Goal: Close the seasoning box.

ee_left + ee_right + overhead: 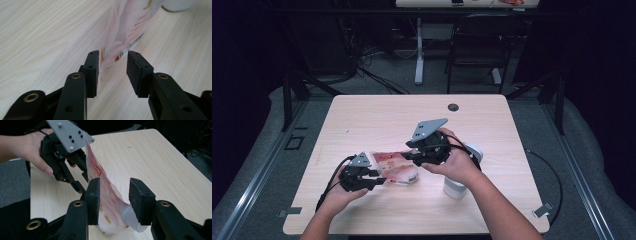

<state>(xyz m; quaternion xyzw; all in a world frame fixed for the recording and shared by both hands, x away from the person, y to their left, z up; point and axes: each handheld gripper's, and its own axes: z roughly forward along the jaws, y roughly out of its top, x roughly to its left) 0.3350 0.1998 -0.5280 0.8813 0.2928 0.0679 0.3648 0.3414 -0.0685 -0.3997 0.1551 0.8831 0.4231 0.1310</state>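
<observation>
A light wooden table [362,115] stood in a dim room, seen from above, with a person's two forearms coming in from its near edge, each hand holding a black two-jaw gripper. Between them, a little left of the middle of the near half of the table, lay a pink and red printed plastic pouch [396,167] with a white spout or cap at one end. The left gripper [374,179] sat at the pouch's left end. In the left gripper view its jaws stood apart on either side of the pouch's edge [125,32]; one pad sat close against the film and the other was clear of it, so nothing was clamped. The right gripper [408,156] hovered over the pouch's far edge. In the right gripper view its jaws stood wide, with the pouch [105,202] rising between them and a gap at the pad nearer the cap. A white cylindrical container [459,172] stood just right of the pouch, partly hidden by the right hand [457,165].
</observation>
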